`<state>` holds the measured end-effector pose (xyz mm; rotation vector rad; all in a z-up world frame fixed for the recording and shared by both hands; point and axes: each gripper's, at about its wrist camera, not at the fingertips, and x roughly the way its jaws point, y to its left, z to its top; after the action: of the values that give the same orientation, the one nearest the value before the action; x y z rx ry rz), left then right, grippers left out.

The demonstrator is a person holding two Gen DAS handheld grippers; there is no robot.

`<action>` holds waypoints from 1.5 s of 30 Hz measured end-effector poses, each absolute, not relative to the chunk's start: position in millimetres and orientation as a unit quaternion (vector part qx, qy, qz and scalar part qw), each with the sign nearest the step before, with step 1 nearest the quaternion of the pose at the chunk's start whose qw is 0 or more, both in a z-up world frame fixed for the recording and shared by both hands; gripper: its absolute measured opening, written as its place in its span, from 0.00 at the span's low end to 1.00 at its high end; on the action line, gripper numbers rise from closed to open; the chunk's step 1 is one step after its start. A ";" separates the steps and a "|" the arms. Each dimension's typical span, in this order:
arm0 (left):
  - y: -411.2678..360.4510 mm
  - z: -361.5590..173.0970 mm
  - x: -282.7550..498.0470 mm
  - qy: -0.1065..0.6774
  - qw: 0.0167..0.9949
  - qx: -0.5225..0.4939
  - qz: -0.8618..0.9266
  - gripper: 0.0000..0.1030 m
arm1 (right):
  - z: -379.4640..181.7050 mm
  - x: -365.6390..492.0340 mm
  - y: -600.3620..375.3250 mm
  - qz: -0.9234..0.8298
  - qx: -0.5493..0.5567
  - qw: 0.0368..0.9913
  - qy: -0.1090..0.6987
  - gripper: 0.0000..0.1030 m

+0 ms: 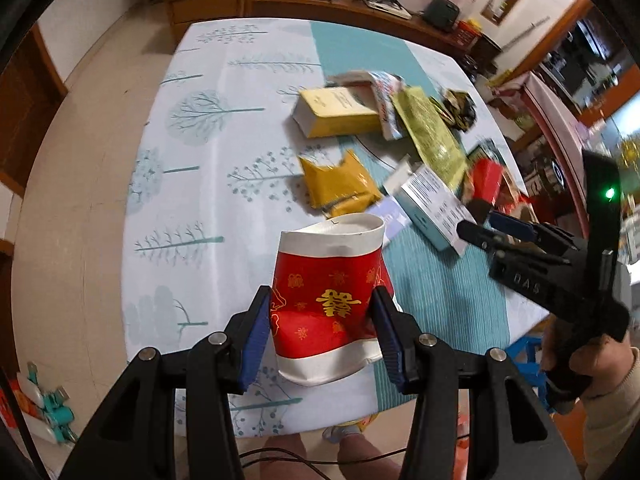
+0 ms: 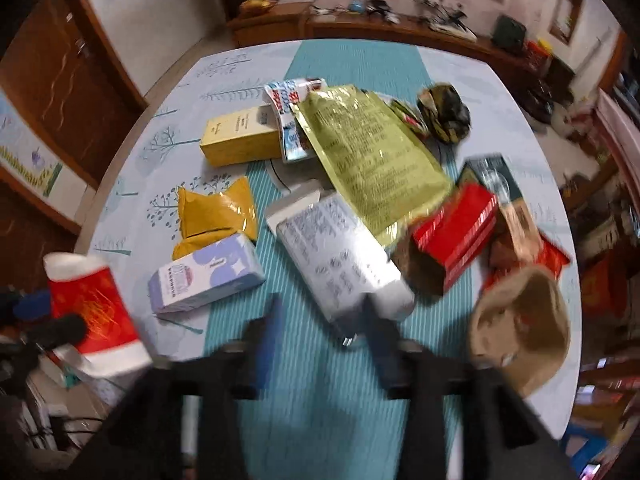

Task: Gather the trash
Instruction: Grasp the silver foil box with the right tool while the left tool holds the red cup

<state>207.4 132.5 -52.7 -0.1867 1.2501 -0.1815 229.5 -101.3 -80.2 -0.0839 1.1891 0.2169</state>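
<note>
The left gripper (image 1: 322, 332) is pinching a crushed paper cup (image 1: 330, 304), red band with a gold double-happiness character, white rim and base dented, held above the table (image 1: 192, 184). The right gripper (image 2: 324, 344) is standing spread over the teal ribbed runner (image 2: 320, 400), nothing between its blue pads; "DAS" is reading on its body in the left view. Rubbish is lying ahead: a yellow carton (image 2: 240, 140), a glossy mustard pouch (image 2: 216, 212), a white-lilac box (image 2: 206, 280), an olive foil bag (image 2: 372, 160) whose print is too blurred to read, and a red box (image 2: 456, 232).

Left hand-held gripper (image 1: 320, 328) clamped, right hand-held gripper (image 2: 320, 344) parted.
</note>
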 end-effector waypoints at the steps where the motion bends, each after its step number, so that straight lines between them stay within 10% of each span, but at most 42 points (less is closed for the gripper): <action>1: 135.5 -52.7 209.3 0.584 0.802 -0.090 -0.082 0.46 | -82.0 233.4 -100.5 0.106 -0.048 0.822 0.558 0.60; 16: 151.3 -63.1 210.9 0.600 0.794 -0.082 -0.059 0.46 | -144.9 288.3 -83.2 0.135 -0.141 0.771 0.606 0.73; 45: 62.8 -18.4 148.8 0.578 0.801 -0.012 -0.153 0.46 | -53.6 80.7 -166.0 0.094 0.204 0.813 0.537 0.67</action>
<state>148.8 62.8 -18.4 -0.0267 1.2400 -0.3283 80.7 -166.0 -53.6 0.4359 1.1452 0.2017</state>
